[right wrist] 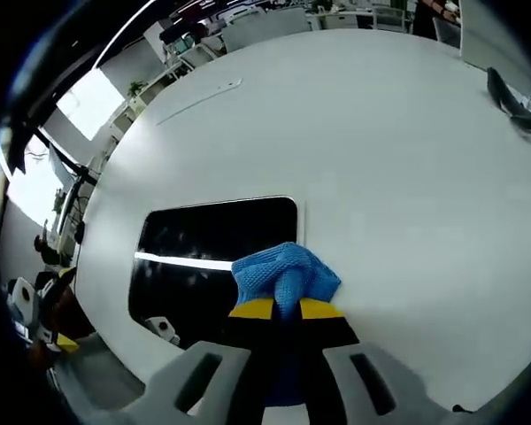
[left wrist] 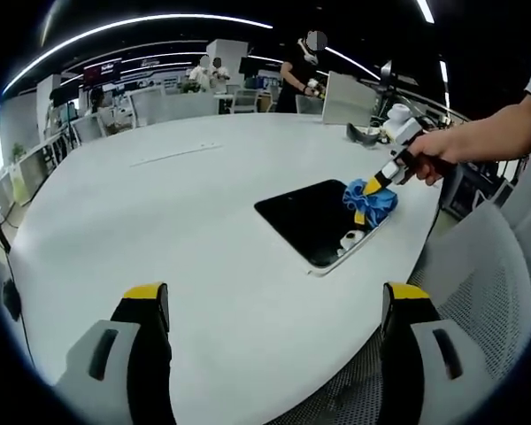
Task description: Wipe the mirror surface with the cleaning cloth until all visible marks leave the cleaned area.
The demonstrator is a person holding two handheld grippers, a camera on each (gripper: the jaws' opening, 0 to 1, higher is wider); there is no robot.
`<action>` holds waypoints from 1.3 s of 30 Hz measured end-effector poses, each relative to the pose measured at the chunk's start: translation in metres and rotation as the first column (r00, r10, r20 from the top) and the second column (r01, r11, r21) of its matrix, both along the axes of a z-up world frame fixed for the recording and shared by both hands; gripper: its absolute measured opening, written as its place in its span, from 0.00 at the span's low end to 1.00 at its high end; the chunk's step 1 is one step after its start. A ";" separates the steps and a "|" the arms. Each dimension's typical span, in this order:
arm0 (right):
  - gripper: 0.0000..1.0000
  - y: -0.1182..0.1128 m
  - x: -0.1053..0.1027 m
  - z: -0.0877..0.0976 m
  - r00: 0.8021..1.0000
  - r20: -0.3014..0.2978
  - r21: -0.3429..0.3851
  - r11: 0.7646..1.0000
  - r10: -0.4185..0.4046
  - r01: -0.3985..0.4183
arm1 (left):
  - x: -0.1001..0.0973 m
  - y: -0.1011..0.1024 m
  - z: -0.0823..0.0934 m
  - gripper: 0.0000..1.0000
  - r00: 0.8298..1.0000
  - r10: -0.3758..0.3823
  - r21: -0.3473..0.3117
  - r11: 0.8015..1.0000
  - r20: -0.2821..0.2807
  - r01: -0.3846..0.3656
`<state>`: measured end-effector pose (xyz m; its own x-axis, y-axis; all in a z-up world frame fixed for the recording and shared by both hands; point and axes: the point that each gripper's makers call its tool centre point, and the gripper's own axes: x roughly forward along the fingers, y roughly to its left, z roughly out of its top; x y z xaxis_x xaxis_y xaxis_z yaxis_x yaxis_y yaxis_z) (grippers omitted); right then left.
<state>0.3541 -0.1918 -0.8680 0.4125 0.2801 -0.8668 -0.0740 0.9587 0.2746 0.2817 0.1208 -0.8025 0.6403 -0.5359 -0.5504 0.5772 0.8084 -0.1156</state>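
In the left gripper view we see our left gripper (left wrist: 270,305) held above the near edge of the round white table (left wrist: 159,204), its two yellow-tipped jaws standing wide apart with nothing between them. Farther across the table, toward the right, the mirror (left wrist: 314,217) lies flat near the table's edge, a dark rectangle with a pale frame. At its far right corner the blue cleaning cloth (left wrist: 369,202) sits bunched on the glass, and the right gripper (left wrist: 378,183) comes down onto it from the right, held by a hand (left wrist: 434,155). A small dark object (left wrist: 365,134) lies on the far right part of the table, and people (left wrist: 296,75) stand among desks beyond it. A grey mesh chair (left wrist: 478,274) stands at the near right, beside the table. In the right gripper view we look down along our right gripper (right wrist: 287,308), whose yellow-tipped jaws are drawn close together and pinch the cleaning cloth (right wrist: 285,272) between them. The cloth spreads out ahead of the jaw tips and lies over the near right corner of the mirror (right wrist: 214,243), partly on the glass and partly over the frame. The glass carries a bright reflected streak across it. The white table (right wrist: 380,150) stretches away on the far side, and the dark object (right wrist: 511,102) lies at the far right.
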 end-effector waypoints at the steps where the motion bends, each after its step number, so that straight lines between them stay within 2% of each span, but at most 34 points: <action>1: 0.03 0.000 -0.002 0.000 1.000 0.001 0.002 1.000 -0.004 0.004 | 0.000 0.000 0.000 0.99 1.000 0.000 0.001 1.000 0.001 0.000; 18: 0.03 0.005 -0.022 0.002 1.000 0.001 -0.018 1.000 0.017 -0.017 | 0.000 0.002 0.005 0.99 1.000 0.012 0.006 1.000 0.029 -0.012; 28: 0.03 0.003 -0.035 0.000 0.999 -0.027 -0.002 1.000 -0.018 0.018 | -0.001 -0.001 0.003 0.99 1.000 -0.005 0.003 1.000 0.011 0.005; 30: 0.03 0.003 -0.040 0.001 0.999 -0.037 -0.020 1.000 0.011 -0.011 | -0.002 -0.002 0.003 0.99 1.000 -0.008 -0.001 1.000 0.010 0.008; 39: 0.03 0.003 -0.039 0.000 1.000 -0.027 -0.032 0.999 0.007 -0.007 | -0.003 -0.003 0.004 0.99 1.000 -0.010 -0.007 1.000 0.009 0.010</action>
